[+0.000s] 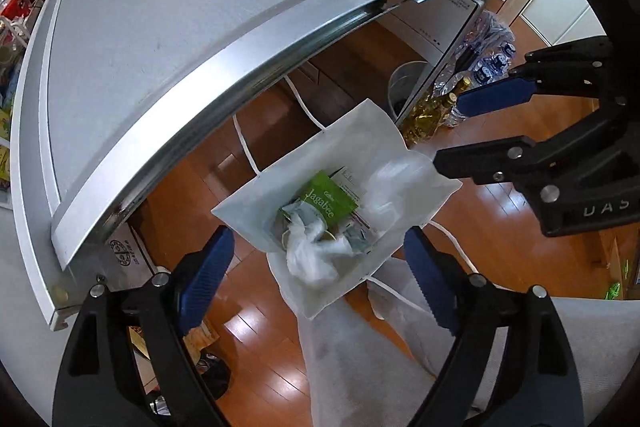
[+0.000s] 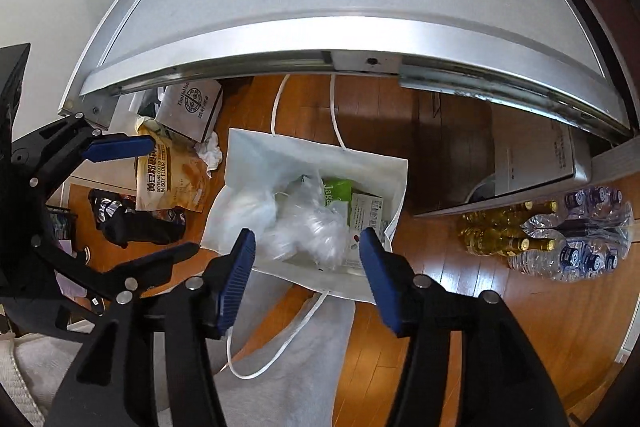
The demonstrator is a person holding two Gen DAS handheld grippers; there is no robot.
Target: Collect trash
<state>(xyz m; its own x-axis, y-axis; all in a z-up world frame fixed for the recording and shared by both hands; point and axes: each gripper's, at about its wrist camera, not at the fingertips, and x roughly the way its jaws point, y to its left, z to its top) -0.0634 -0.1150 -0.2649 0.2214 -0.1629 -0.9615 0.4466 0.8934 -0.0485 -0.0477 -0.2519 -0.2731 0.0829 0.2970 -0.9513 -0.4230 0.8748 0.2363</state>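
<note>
While both hand-held grippers are pointing steeply down, the left gripper is standing wide open and empty, and the right gripper is gaping less widely, also holding nothing. One white paper bag with two cord handles is sitting open on the wooden floor below, holding one green Jagabee box and crumpled clear plastic wrappers. Beside it, one tan snack packet is lying under the grey table edge.

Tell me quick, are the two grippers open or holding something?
Left gripper: open, holding nothing, above the white trash bag.
Right gripper: open, holding nothing, above the same bag.
</note>
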